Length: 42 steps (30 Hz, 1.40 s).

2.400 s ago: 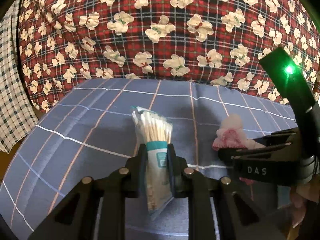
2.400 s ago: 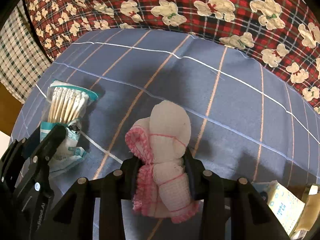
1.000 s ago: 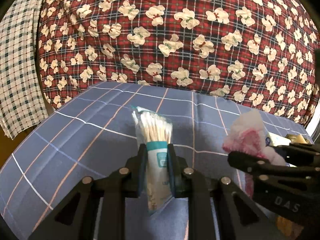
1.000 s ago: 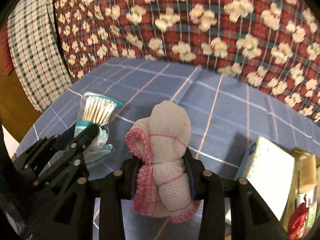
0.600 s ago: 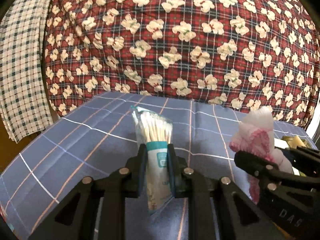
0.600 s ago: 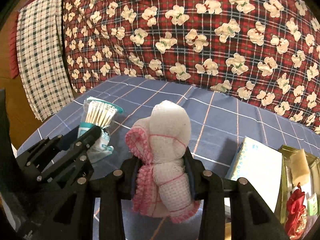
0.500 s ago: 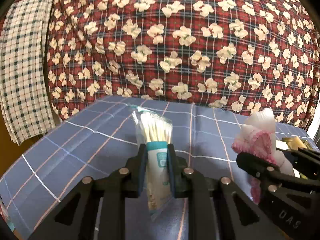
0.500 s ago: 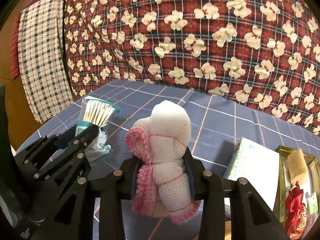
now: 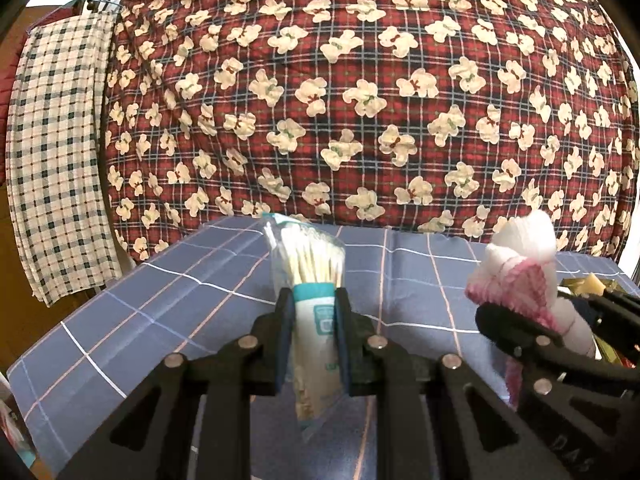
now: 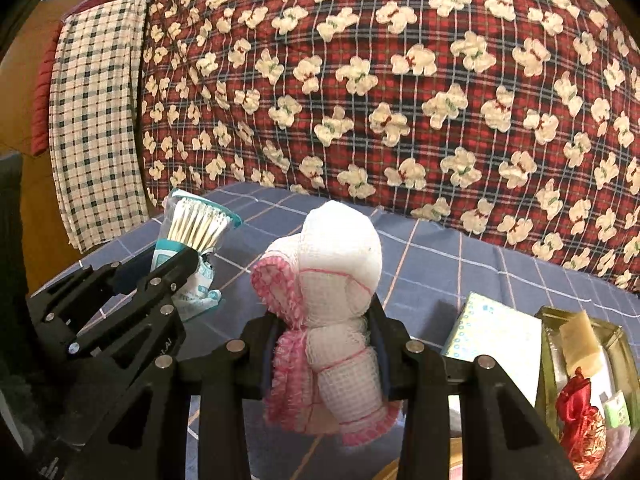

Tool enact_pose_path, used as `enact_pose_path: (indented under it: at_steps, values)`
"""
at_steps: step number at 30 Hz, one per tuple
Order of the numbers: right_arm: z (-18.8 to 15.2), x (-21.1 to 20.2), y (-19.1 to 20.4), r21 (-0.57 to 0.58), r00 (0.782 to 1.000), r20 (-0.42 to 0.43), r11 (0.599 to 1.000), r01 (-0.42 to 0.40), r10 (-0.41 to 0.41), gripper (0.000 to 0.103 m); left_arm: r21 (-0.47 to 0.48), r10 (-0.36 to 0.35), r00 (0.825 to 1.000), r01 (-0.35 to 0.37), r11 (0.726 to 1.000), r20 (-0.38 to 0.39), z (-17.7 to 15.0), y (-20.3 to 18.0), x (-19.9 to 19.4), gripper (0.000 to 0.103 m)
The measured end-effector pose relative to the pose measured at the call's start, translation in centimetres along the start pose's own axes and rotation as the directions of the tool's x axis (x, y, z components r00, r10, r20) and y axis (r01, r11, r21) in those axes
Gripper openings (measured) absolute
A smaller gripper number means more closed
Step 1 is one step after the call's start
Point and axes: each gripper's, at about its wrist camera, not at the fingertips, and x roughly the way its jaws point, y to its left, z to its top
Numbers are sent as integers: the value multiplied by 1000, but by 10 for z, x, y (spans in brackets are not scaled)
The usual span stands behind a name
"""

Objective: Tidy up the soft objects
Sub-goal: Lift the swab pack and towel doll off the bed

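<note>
While clamped between both black pads, sits upright in the left gripper (image 9: 312,344): a clear packet of cotton swabs (image 9: 310,276), swab tips fanned above the teal label band. Held off the blue checked cloth (image 9: 168,300), clear of the surface.

Alongside, to the right, grips narrowly in the right gripper (image 10: 322,350): a rolled white washcloth (image 10: 336,272) with pink crocheted edging, pinched at its waist, rounded top standing up above the jaws.

Just past the right gripper, at lower right: a pale boxed tissue pack (image 10: 496,324) dotted with small teal circles, beside a gold-rimmed clear container (image 10: 580,364) holding a yellowish block, a red pouch and small packets.

Farther back, across the whole width: a red plaid blanket (image 9: 360,100) printed with cream bears, hanging behind the blue cloth. At far left: a green-and-cream checked fabric (image 9: 56,152) draped from a hanger.

Compared with a second earlier: same grips on both items, unchanged. More of the blanket and the hanger top now showing, less blue cloth. Gold container and tissue pack now plainer in the right wrist view.
</note>
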Motion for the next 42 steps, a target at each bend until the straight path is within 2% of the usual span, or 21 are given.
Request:
enact_pose_path:
  at_steps: [9, 20, 37, 42]
  values:
    - [-9, -19, 6, -28, 993, 119, 999, 19, -16, 41, -9, 15, 999, -15, 1000, 45, -1, 2, -10, 18]
    - [-18, -37, 11, -50, 970, 243, 998, 33, -20, 41, -22, 22, 995, -20, 1000, 98, -3, 4, -22, 18]
    - [-24, -45, 5, -43, 954, 296, 998, 53, -38, 41, -21, 26, 987, -23, 1000, 156, -4, 3, -39, 18]
    - [-25, -47, 3, -38, 954, 297, 998, 56, -42, 41, -21, 12, 989, -9, 1000, 151, -5, 0, -40, 18]
